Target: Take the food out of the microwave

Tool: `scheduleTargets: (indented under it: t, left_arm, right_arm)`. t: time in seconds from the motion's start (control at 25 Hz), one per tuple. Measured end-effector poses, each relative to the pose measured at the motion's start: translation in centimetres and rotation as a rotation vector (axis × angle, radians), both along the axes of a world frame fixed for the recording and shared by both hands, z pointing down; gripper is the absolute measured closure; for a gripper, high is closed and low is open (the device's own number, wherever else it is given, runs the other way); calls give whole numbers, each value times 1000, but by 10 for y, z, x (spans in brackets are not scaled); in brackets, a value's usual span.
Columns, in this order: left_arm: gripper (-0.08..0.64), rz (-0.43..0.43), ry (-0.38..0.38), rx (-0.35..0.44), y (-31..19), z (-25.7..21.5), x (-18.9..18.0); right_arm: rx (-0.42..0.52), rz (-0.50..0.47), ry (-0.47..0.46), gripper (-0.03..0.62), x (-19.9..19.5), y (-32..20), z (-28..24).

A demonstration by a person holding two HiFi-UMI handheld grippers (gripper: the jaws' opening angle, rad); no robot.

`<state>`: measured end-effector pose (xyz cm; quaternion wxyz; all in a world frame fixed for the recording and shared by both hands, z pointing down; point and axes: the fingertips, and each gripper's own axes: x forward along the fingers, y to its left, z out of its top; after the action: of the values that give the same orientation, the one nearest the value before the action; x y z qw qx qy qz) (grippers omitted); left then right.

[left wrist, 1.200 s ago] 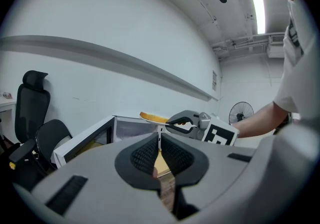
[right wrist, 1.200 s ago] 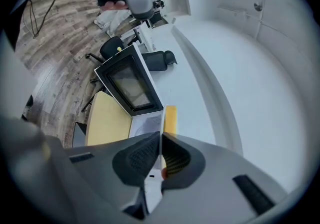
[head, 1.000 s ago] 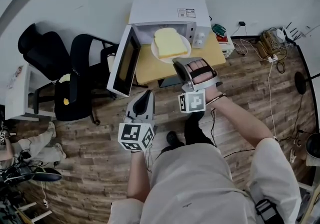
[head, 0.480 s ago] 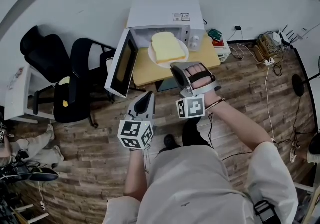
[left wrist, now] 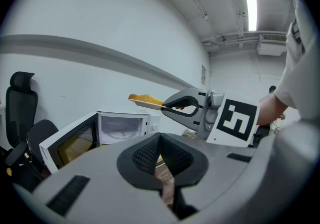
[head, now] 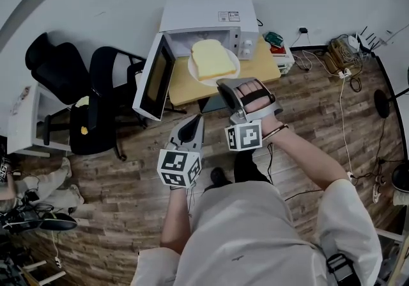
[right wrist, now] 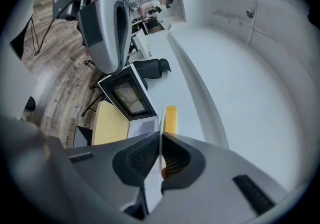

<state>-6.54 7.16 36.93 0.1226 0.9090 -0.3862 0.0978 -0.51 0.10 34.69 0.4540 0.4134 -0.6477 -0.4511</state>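
Note:
The white microwave (head: 204,19) stands on a yellow table (head: 186,90) with its door (head: 153,79) swung open to the left. A white plate (head: 225,68) carrying a slice of bread (head: 211,59) hangs in front of the oven's mouth. My right gripper (head: 225,84) is shut on the plate's near rim. In the right gripper view the plate (right wrist: 161,118) runs edge-on between the jaws of the right gripper (right wrist: 160,142), bread (right wrist: 170,117) beside it. My left gripper (head: 194,119) is lower left of the plate, shut and empty (left wrist: 160,140). Its view shows the plate (left wrist: 145,102) and the empty microwave (left wrist: 120,128).
Two black office chairs (head: 96,96) stand left of the open door. Small items (head: 276,41) sit at the table's right end. Cables and a power strip (head: 342,54) lie on the wood floor at right. A white cabinet (head: 25,121) is at far left.
The left gripper has shifted a little to the right, closer to the right gripper. The right gripper still holds the plate of bread in front of the microwave.

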Motion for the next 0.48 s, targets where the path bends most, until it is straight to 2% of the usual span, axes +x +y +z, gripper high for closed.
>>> scheduleTargets:
  t: [0.48]
  left_arm:
    - [554, 19, -12, 3, 1, 2, 7]
  right_arm:
    - [16, 7, 2, 580, 2, -4, 3]
